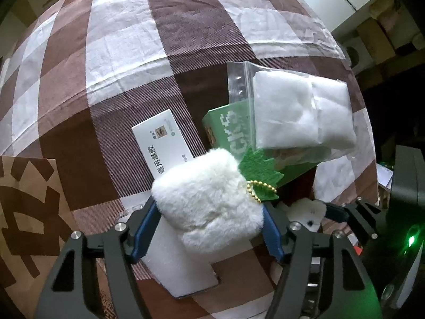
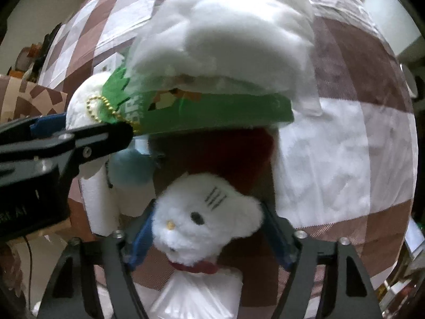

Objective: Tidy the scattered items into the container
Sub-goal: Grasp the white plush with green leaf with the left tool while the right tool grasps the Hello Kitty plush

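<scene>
Two plush items are gripped at once: the left gripper (image 1: pixel 209 228) is clamped on a white furry pouch (image 1: pixel 209 199), the right gripper (image 2: pixel 209 236) on a white cat plush (image 2: pixel 204 218), presumably for transfer to the brown patterned container (image 1: pixel 24 199) at left.

I'm over a table under a brown-and-white checked cloth (image 1: pixel 111 61), wrinkled along its far edge. Flat on the cloth: a white box (image 1: pixel 163 143) with printed Chinese text, partly under the plush I'm gripping. Nearer me, a white foam block (image 1: pixel 180 260) lies on the cloth. A green box (image 1: pixel 225 130) sits right of the white box, tilted; can't tell how much of it touches the cloth. A patterned brown paper bag (image 1: pixel 26 212) sits at the left edge.
</scene>
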Demonstrator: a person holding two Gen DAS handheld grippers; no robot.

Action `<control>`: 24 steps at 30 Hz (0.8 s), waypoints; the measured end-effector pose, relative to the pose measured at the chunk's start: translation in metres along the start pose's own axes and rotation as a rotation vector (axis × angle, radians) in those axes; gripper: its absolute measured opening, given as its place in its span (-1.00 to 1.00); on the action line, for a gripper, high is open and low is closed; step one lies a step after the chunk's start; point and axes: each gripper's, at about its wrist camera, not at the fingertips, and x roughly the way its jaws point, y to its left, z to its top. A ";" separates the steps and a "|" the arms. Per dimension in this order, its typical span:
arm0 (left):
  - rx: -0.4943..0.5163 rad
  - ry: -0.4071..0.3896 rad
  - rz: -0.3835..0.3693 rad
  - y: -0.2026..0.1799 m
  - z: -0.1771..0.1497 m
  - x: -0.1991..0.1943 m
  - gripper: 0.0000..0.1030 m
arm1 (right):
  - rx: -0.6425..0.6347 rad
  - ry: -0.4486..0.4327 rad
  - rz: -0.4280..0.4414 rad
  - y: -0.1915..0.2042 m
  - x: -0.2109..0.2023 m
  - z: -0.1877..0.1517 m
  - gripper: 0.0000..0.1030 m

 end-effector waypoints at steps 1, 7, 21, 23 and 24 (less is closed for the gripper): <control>0.003 -0.006 -0.001 0.000 0.000 -0.002 0.29 | 0.005 -0.001 0.010 -0.001 -0.002 -0.001 0.00; 0.024 -0.048 -0.031 -0.003 -0.004 -0.026 0.26 | 0.012 -0.018 -0.011 -0.011 -0.022 -0.012 -0.10; 0.068 -0.138 -0.075 -0.017 -0.042 -0.110 0.26 | 0.026 -0.140 -0.049 -0.017 -0.106 -0.035 -0.10; 0.067 -0.149 -0.080 -0.016 -0.048 -0.119 0.26 | 0.014 -0.154 -0.060 -0.004 -0.113 -0.036 -0.10; 0.066 -0.153 -0.082 -0.015 -0.052 -0.124 0.26 | 0.008 -0.160 -0.064 -0.002 -0.118 -0.037 -0.10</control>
